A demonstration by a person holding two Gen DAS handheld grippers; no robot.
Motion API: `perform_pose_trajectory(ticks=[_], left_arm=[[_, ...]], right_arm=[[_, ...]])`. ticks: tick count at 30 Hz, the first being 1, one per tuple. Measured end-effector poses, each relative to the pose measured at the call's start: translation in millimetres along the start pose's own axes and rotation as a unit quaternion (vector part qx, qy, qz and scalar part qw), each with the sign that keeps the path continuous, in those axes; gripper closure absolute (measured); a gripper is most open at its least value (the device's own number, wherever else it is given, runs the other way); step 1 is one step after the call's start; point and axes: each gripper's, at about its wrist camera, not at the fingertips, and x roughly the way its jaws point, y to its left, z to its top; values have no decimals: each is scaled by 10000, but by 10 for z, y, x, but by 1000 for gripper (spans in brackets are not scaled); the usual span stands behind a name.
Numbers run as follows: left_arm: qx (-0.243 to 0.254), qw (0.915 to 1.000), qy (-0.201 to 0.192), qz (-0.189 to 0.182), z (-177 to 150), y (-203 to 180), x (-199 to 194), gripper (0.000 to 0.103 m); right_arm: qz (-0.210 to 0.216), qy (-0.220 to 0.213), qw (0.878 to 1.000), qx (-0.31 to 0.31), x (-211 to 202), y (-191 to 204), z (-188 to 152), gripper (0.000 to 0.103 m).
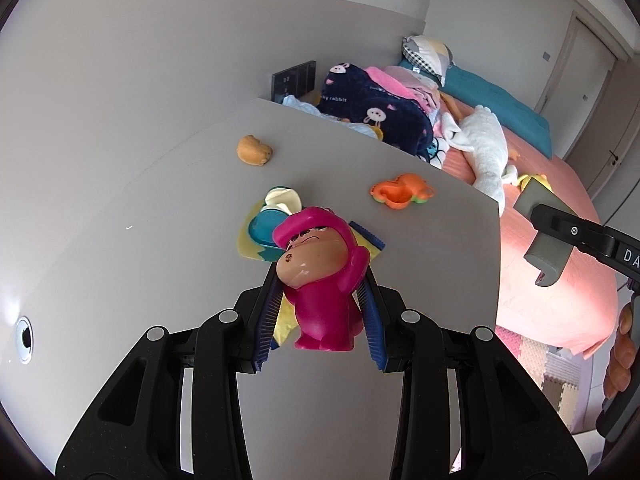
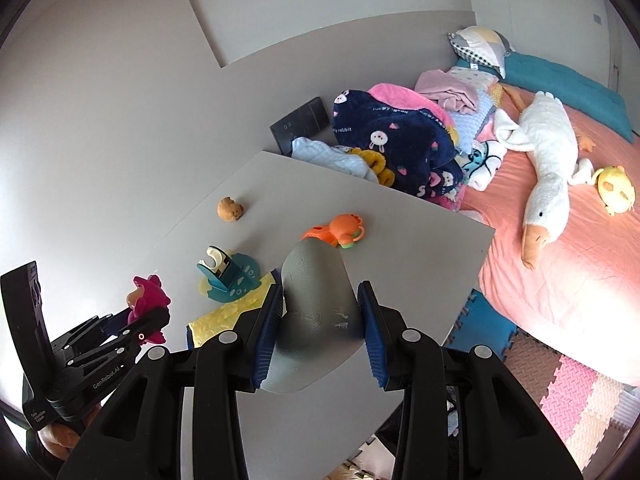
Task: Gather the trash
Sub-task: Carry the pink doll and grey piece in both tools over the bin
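My left gripper is shut on a magenta cartoon figurine and holds it above the grey table. It also shows in the right wrist view at the left. My right gripper is shut on a grey curved container, seen from the left wrist view off the table's right edge. On the table lie a brown bear toy, an orange toy, a teal and cream toy and a yellow cloth.
A bed with a pink sheet stands to the right, with a white plush goose, a navy rabbit blanket, pillows and a yellow plush. Foam mats cover the floor. A wall runs behind the table.
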Motion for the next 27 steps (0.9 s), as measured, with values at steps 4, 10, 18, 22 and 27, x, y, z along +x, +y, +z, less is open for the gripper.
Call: perform_pose_trajectory(ticks=[4, 10, 18, 22, 27], left_arm=[[159, 9998, -10, -142, -1, -220, -10, 66], [396, 9986, 2, -336, -9, -537, -6, 66], [752, 9956, 104, -549, -43, -922, 11, 66], [924, 9932, 140, -694, -69, -1121, 21, 66], [1162, 9892, 184, -869, -95, -1377, 41, 66]], right_arm=[[-107, -70, 9999, 88, -170, -145, -72, 62], [-292, -137, 9992, 240, -391, -393, -196, 62], [-477, -234, 9974, 488, -646, -682, -342, 62], [-576, -277, 9961, 605, -761, -829, -413, 62], [-706, -353, 9939, 771, -893, -1008, -471, 62]])
